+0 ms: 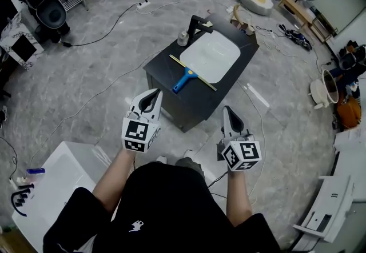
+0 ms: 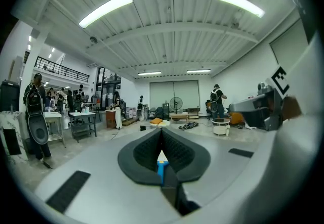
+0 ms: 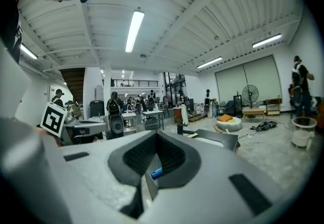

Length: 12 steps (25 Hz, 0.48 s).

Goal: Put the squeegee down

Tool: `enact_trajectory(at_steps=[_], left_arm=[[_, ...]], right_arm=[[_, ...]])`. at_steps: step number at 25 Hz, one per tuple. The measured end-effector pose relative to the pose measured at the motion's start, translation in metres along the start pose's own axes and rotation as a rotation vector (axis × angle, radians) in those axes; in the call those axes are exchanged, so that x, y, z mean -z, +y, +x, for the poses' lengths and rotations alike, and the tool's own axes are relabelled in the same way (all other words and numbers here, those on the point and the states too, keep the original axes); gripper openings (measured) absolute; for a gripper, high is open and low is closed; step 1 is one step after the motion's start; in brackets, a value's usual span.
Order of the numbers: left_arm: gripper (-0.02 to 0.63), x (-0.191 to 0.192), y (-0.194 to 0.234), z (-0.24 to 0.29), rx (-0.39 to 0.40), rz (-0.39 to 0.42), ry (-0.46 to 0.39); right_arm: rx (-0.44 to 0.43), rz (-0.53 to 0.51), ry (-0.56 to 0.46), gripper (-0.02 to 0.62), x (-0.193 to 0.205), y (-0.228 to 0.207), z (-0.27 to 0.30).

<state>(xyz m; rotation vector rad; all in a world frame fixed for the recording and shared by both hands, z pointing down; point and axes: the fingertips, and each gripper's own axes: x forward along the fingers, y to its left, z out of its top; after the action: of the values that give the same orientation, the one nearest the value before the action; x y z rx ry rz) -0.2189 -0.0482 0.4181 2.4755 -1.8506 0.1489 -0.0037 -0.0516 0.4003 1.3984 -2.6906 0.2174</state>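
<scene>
1. The squeegee (image 1: 193, 74) lies on the dark counter (image 1: 189, 106). Its long blade rests along the rim of the white sink (image 1: 214, 52), and its blue handle points to the counter's near corner.
2. It looks light and stiff. The blue handle seems the best place to grab.
3. The left gripper (image 1: 155, 95) and right gripper (image 1: 227, 111) both have their fingers shut tight on nothing, well back from the counter.
4. Both gripper views show only a bit of blue handle; the blade is hidden.

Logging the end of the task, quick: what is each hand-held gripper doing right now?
Left hand-held gripper: closed, empty.
Right hand-held gripper: closed, empty.
The squeegee lies on the table.
</scene>
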Motion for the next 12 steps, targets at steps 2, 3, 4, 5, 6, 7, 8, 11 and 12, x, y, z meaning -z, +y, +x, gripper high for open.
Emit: enact_trajectory(at_steps=[2, 3, 4, 5, 6, 7, 8, 11, 12], left_arm=[[0.003, 0.0002, -0.0004, 0.0013, 0.006, 0.002, 0.001], [0.003, 0.0007, -0.0007, 0.0019, 0.011, 0.002, 0.001], [0.003, 0.0013, -0.0012, 0.0021, 0.015, 0.002, 0.002], [0.003, 0.0018, -0.0015, 0.0022, 0.019, 0.003, 0.002], [0.003, 0.0018, -0.0016, 0.0021, 0.021, 0.004, 0.003], [0.003, 0.0016, -0.0016, 0.0018, 0.022, 0.004, 0.004], [0.003, 0.0016, -0.0017, 0.0014, 0.024, 0.004, 0.006], [0.003, 0.0018, -0.002, 0.0007, 0.033, 0.006, 0.009], [0.003, 0.0018, -0.0021, 0.001, 0.036, 0.007, 0.01]], right_arm=[[0.004, -0.002, 0.0, 0.002, 0.0004, 0.0001, 0.0001], [0.006, -0.003, 0.001, 0.002, 0.001, 0.0002, 0.0002], [0.008, -0.003, 0.002, 0.002, 0.0015, 0.0004, 0.0002], [0.009, -0.003, 0.002, 0.002, 0.0015, 0.0007, 0.0], [0.011, -0.002, 0.002, 0.002, 0.0011, 0.0011, -0.0005], [0.013, -0.003, 0.002, 0.002, 0.0004, 0.0016, -0.001], [0.014, -0.003, 0.003, 0.002, -0.0002, 0.0022, -0.0016], [0.018, -0.006, 0.004, 0.002, -0.0011, 0.004, -0.0023], [0.019, -0.007, 0.005, 0.002, -0.0012, 0.0042, -0.0022]])
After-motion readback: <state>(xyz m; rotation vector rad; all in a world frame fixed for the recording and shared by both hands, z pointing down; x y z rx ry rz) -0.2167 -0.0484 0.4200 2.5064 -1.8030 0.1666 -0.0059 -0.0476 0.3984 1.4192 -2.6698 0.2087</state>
